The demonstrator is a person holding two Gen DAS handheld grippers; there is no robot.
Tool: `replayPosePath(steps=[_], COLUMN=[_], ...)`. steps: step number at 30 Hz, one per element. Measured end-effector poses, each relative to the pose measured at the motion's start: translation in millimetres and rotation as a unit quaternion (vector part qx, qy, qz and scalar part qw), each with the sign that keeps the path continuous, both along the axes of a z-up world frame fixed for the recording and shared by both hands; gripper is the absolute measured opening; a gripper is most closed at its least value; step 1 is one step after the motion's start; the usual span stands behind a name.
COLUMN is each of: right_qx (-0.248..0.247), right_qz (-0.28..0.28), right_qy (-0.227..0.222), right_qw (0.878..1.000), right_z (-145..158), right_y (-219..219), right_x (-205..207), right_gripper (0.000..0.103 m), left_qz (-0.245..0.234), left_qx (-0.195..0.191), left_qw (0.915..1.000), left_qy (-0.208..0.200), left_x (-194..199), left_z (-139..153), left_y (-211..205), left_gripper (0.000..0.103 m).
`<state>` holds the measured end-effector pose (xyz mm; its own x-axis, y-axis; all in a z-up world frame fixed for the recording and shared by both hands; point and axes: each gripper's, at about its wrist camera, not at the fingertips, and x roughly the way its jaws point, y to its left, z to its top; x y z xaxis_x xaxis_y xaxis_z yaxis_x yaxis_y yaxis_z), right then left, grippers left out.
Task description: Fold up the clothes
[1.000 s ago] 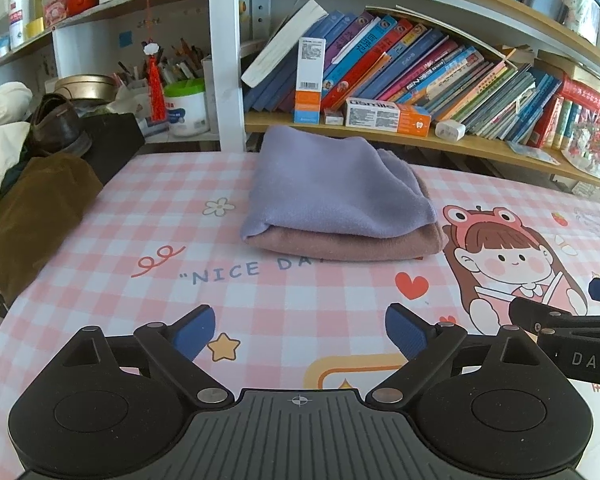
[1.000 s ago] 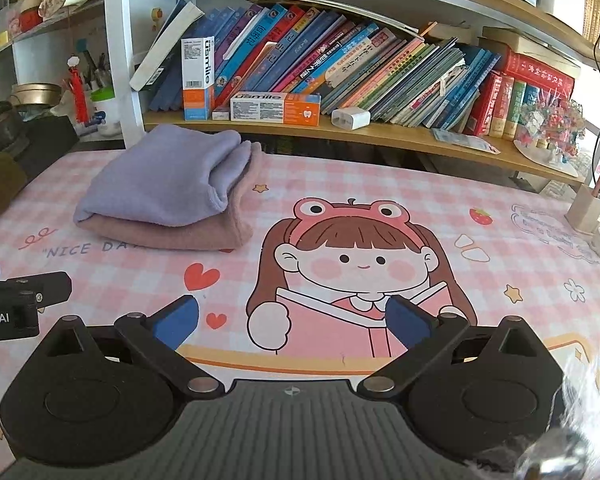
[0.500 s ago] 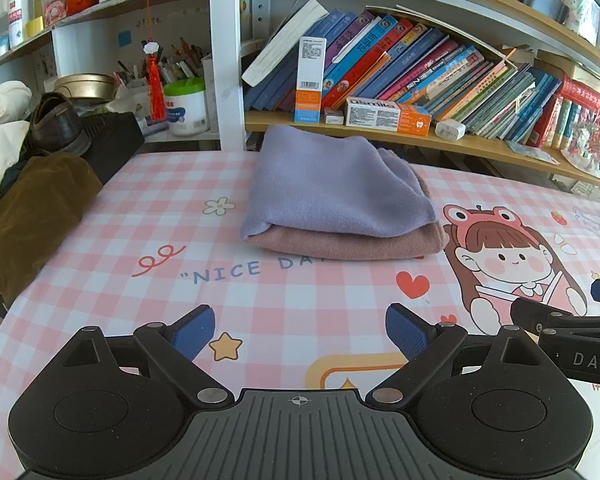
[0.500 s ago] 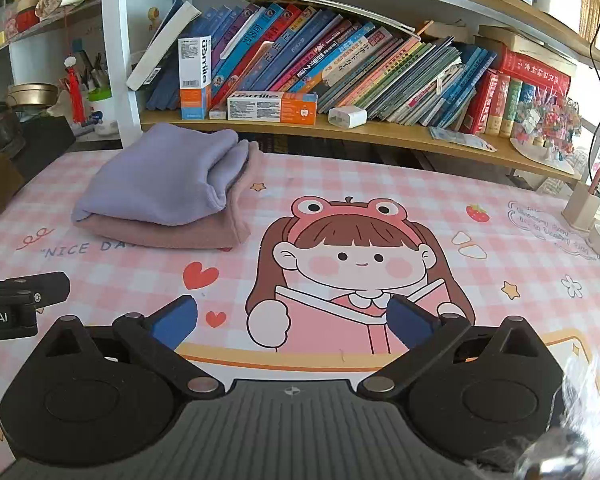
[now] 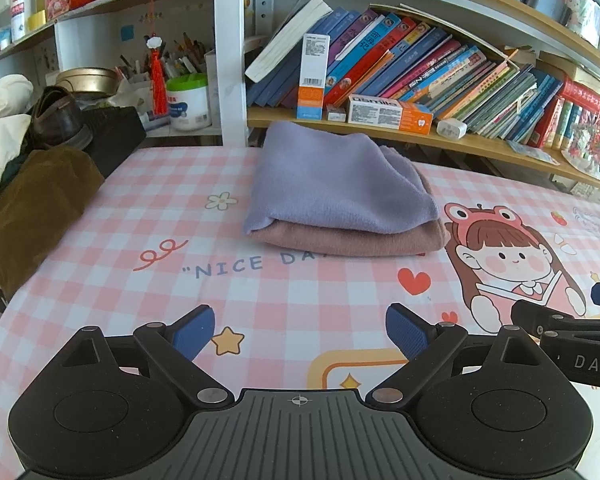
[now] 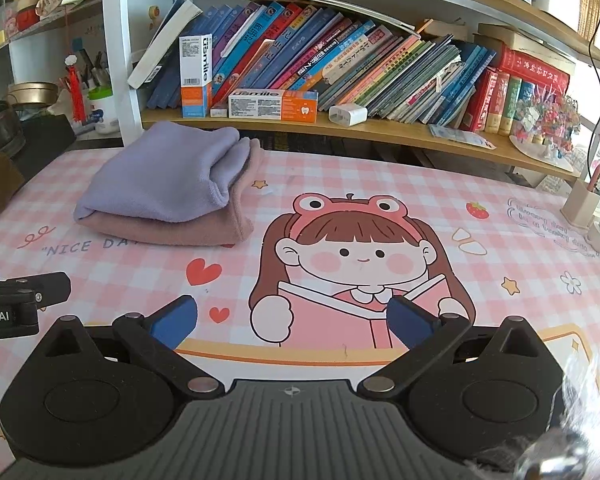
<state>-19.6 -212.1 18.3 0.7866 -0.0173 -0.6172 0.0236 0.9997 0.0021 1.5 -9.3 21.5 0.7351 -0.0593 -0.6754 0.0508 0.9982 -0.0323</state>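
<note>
A folded lavender cloth [image 5: 340, 184] lies on top of a folded dusty-pink cloth [image 5: 352, 240] at the far side of the pink checked tablecloth [image 5: 148, 264]. The same stack shows in the right wrist view, lavender [image 6: 160, 176] over pink [image 6: 180, 232], at the upper left. My left gripper [image 5: 300, 330] is open and empty, well short of the stack. My right gripper [image 6: 294, 318] is open and empty over the cartoon girl print [image 6: 356, 264]. Each gripper's side shows at the edge of the other's view.
A bookshelf [image 5: 420, 136] full of books and boxes runs behind the table. A brown garment [image 5: 32, 204], a white garment and a shoe [image 5: 56, 120] pile up at the left edge. A pen holder [image 6: 584, 200] stands at the right.
Both grippers stay open and almost still. The right wrist view has drifted slightly, so the cloth stack sits a little lower and closer.
</note>
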Motion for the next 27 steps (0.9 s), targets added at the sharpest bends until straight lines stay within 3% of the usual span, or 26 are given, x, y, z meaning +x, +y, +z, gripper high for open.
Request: replayPosePath(steps=[27], right_qx=[0.001], right_qz=[-0.007], right_qy=[0.015], right_qw=[1.000], right_z=[-6.1], right_y=[1.3], right_x=[4.8], right_gripper=[0.102], left_qz=[-0.004], left_qx=[0.001], left_qw=[0.9999], left_qy=[0.016], left_x=[7.4], left_z=[-6.0], left_y=[-0.4], left_gripper=[0.095])
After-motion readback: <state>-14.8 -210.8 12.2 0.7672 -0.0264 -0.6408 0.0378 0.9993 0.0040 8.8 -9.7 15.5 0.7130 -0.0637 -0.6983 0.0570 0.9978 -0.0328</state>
